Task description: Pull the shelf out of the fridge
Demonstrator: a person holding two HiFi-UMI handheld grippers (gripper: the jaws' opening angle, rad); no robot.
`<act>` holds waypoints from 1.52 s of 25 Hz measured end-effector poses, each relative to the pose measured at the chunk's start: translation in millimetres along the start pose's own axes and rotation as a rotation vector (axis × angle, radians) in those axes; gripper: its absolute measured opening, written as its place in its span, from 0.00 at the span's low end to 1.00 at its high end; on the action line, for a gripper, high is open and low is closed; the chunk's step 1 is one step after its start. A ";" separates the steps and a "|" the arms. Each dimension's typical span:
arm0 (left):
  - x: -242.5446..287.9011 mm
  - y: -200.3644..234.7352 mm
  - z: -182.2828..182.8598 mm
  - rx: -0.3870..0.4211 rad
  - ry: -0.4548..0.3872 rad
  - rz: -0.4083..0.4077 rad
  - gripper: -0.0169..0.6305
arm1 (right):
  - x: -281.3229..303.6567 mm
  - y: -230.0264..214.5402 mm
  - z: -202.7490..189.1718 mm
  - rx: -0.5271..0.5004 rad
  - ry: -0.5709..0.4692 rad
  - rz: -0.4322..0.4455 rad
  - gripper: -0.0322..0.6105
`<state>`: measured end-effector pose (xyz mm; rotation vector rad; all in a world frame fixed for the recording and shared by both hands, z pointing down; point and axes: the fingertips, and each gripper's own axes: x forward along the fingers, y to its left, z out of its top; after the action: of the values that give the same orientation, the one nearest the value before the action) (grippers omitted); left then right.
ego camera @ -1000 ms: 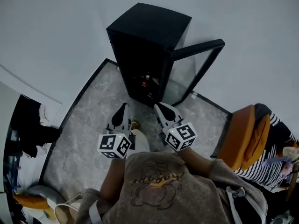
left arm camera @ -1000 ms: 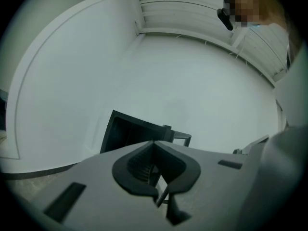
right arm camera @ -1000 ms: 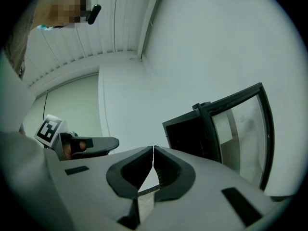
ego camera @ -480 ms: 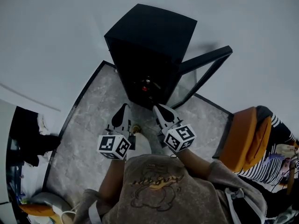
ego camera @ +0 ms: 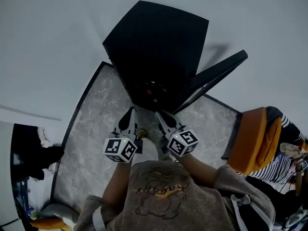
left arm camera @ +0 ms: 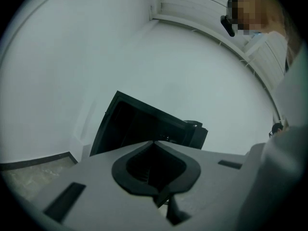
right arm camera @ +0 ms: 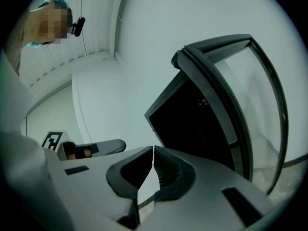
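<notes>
A small black fridge (ego camera: 154, 47) stands on the floor against the white wall, its glass door (ego camera: 219, 73) swung open to the right. The inside is dark; only a small red item (ego camera: 150, 91) shows low down, and I cannot make out the shelf. My left gripper (ego camera: 129, 115) and right gripper (ego camera: 161, 115) hang side by side just in front of the opening, both shut and empty, touching nothing. In the left gripper view the fridge (left arm camera: 139, 126) lies straight beyond the gripper (left arm camera: 154, 142). The right gripper view shows the gripper (right arm camera: 152, 148), the dark interior (right arm camera: 192, 124) and the door (right arm camera: 255, 95).
The fridge stands on a grey marble floor slab (ego camera: 91, 124) with a dark border. An orange chair (ego camera: 252, 138) with striped cloth (ego camera: 284, 153) stands at the right. Dark clothing (ego camera: 33, 153) lies at the left. The left gripper (right arm camera: 91, 149) shows in the right gripper view.
The fridge now looks larger and nearer in the head view, with the door seen more edge-on. Both grippers have edged toward the opening and stayed shut.
</notes>
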<state>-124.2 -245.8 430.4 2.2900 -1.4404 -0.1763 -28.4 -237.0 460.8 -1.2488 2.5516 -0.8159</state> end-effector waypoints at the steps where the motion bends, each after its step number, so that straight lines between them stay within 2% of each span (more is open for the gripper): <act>1: 7.4 5.0 -1.8 -0.013 0.007 -0.008 0.04 | 5.9 -4.9 -0.4 0.015 -0.008 -0.007 0.09; 10: 63.4 41.1 -26.4 -0.119 0.082 -0.116 0.04 | 55.9 -52.6 -23.0 0.206 -0.076 -0.110 0.09; 15: 82.0 63.0 -33.7 -0.189 0.107 -0.145 0.04 | 75.6 -68.1 -38.0 0.257 -0.076 -0.154 0.09; 23: 114.3 97.4 -55.5 -0.263 0.164 -0.164 0.16 | 94.7 -110.1 -61.8 0.392 -0.133 -0.291 0.09; 26: 127.3 106.5 -72.5 -0.279 0.201 -0.175 0.17 | 101.9 -120.9 -71.0 0.407 -0.147 -0.324 0.09; 28: 136.8 112.2 -83.5 -0.302 0.220 -0.180 0.18 | 107.1 -129.7 -77.0 0.423 -0.163 -0.345 0.13; 30: 147.6 118.6 -92.2 -0.324 0.230 -0.179 0.18 | 112.5 -141.6 -82.9 0.470 -0.192 -0.368 0.25; 34: 166.7 129.0 -110.0 -0.344 0.258 -0.174 0.18 | 120.1 -163.7 -92.9 0.526 -0.229 -0.407 0.25; 38: 182.0 144.5 -128.2 -0.375 0.279 -0.153 0.20 | 128.1 -183.9 -97.6 0.540 -0.252 -0.440 0.25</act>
<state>-119.7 -423.4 627.6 2.0205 -0.9984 -0.1508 -23.5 -388.7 652.4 -1.6017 1.7123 -1.2321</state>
